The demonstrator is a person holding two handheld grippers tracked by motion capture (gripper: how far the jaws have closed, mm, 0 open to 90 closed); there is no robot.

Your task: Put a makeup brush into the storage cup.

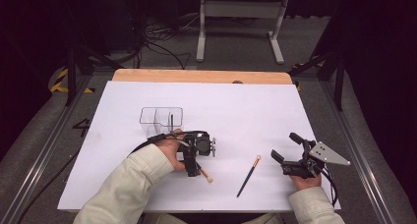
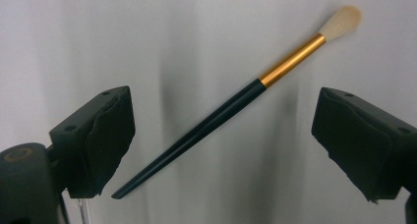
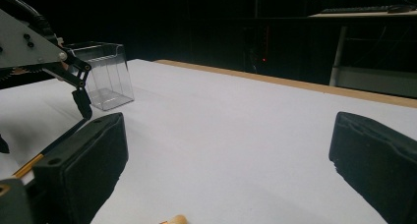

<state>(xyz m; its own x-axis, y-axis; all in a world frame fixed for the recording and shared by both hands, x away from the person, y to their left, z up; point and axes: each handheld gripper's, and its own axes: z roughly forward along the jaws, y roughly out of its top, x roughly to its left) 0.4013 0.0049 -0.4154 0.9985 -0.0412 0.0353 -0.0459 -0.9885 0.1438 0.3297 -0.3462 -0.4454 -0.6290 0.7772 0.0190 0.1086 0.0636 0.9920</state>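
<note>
- My left hand-held gripper (image 1: 200,171) points down at the white desk (image 1: 246,111), jaws spread wide and holding nothing. Between them lies a slim black-handled brush with a gold ferrule and pale bristles (image 2: 236,103), flat on the desk, touched by neither pad.
- My right hand-held gripper (image 1: 285,153) rests near the desk's front right, jaws also wide and empty.
- A second black-handled brush (image 1: 249,176) lies on the desk between the two grippers, nearer me than the clear plastic divided holder (image 1: 161,120).
- That holder stands beyond my left hand, with one thin dark stick upright in it.
- I judge the job partly done: one item is stowed, and two brushes are left to lift and drop in.
</note>
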